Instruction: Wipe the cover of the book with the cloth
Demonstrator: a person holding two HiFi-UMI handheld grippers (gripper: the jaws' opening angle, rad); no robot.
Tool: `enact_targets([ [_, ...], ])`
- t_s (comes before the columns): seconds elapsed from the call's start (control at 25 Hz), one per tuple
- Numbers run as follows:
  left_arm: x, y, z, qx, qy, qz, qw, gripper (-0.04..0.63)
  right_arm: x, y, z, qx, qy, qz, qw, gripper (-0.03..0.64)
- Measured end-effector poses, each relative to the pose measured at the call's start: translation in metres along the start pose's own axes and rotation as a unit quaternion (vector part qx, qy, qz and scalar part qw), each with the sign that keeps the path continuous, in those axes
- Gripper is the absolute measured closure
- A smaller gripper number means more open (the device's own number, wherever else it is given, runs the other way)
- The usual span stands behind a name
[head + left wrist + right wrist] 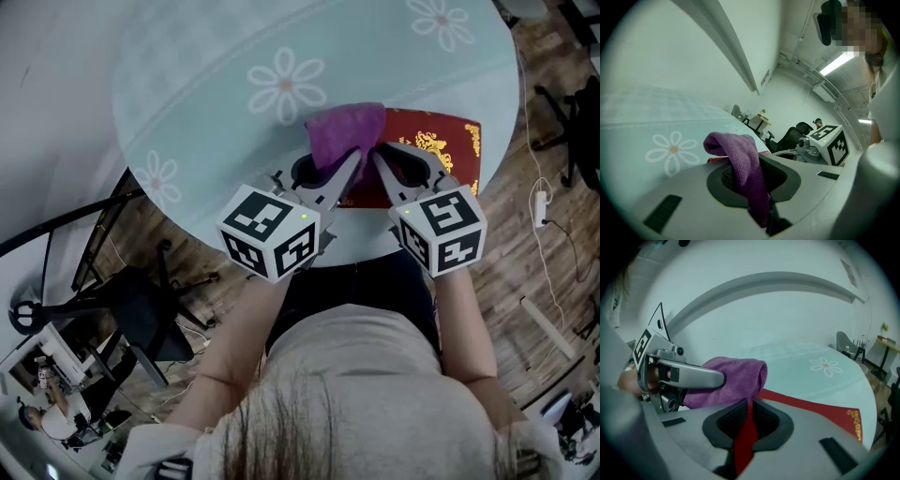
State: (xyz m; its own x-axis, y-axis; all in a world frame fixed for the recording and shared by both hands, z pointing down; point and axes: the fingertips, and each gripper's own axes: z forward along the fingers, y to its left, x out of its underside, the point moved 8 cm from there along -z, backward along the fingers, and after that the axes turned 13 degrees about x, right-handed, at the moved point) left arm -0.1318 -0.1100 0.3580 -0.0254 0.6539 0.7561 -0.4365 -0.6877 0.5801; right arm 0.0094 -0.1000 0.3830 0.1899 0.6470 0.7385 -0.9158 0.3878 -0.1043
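The left gripper pinched the purple cloth, which was draped over the left end of the red book on the table; the right gripper was clamped shut on the book's cover

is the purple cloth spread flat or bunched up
Bunched up: the purple cloth is folded over into a wad, pinched in the left gripper, over the left end of the red book.
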Motion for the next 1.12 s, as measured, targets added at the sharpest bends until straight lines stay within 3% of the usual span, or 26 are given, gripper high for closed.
enact_targets([
  [0.52, 0.008, -0.056, 0.035, -0.007, -0.010, 0.019, 0.9997, 0.532, 0.018, -0.051, -0.052, 0.009, -0.027, -0.006, 1.000, 0.592],
  [1.12, 0.013, -0.114, 0.104, 0.013, -0.013, 0.035, 0.9992, 0.531, 0.049, -0.115, -0.104, 0.031, -0.030, -0.007, 0.999, 0.592],
])
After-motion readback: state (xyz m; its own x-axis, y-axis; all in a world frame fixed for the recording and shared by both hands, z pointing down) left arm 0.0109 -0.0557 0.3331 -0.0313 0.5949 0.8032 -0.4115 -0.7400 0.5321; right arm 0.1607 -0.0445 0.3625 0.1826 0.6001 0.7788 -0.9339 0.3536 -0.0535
